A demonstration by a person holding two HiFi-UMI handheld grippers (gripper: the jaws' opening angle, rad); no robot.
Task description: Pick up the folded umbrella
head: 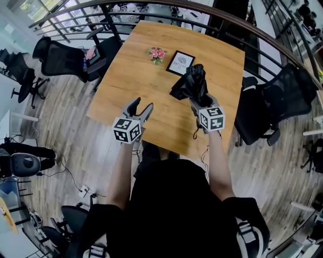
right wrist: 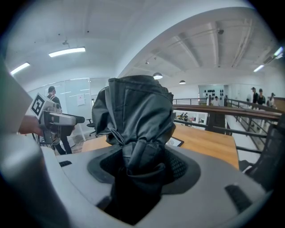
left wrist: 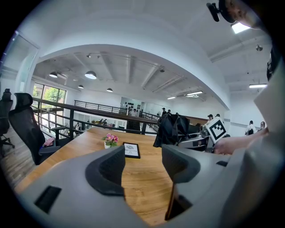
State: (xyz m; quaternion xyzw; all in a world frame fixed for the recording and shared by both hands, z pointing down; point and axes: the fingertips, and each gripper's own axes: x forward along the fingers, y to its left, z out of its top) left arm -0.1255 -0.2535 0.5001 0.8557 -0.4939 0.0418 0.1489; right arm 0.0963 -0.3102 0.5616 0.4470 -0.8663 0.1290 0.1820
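1. Gripping the folded umbrella [right wrist: 133, 120], the right gripper [right wrist: 140, 169] has both jaws pressed on the black bunched fabric. The low end is down in the throat between them and the bulk sticks out past the fingertips.
2. Umbrella is held above the wooden table [head: 126, 80], over its right half, on the person's side of the framed card [head: 180, 63].
3. Fabric is loose and creased, with folds spilling to both sides of the jaws.
4. Left gripper [head: 141, 107] is empty, jaws wide apart with only bare tabletop showing between them. It hovers over the near-left part of the table, well apart from the umbrella.
5. Small pot of pink flowers [head: 157, 53] stands just left of the card, both toward the far edge.
6. Black office chairs: one [head: 63, 59] off the table's left side, another [head: 275, 103] off its right.
7. Dark railing [head: 75, 12] curves round behind the far edge. The floor under it all is grey-brown plank [head: 65, 131].
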